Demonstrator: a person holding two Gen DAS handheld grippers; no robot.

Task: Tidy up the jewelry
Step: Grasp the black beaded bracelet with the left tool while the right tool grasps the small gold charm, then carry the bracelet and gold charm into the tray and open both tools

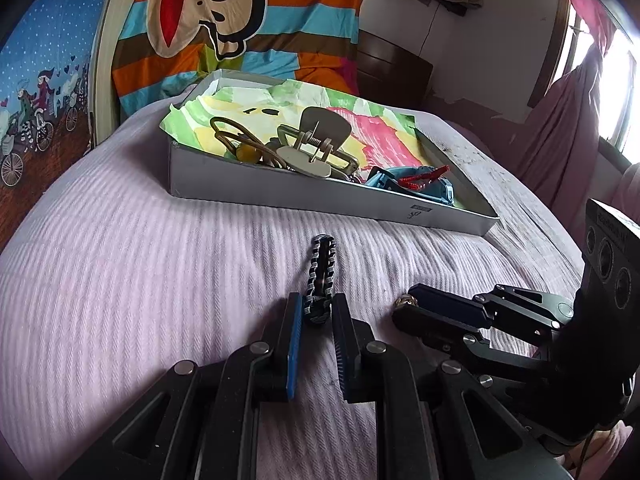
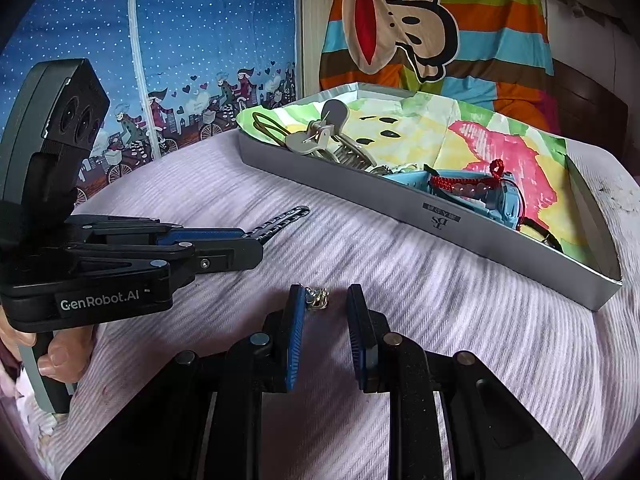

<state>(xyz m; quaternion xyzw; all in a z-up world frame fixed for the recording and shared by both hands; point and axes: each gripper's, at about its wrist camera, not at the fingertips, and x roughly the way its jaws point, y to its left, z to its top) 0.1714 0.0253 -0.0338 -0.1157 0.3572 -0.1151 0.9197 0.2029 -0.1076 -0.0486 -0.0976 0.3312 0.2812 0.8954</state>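
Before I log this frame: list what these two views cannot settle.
- Left gripper: whether its pads touch the black bracelet is unclear.
- Small gold trinket: too small to identify.
- Items behind the box front wall: partly hidden in both views.

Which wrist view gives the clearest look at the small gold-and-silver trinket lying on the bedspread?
The right wrist view: the small trinket lies between the open right gripper fingers, unobstructed on the bedspread. In the left wrist view the trinket is only a glint, mostly hidden behind the right gripper's fingertip.
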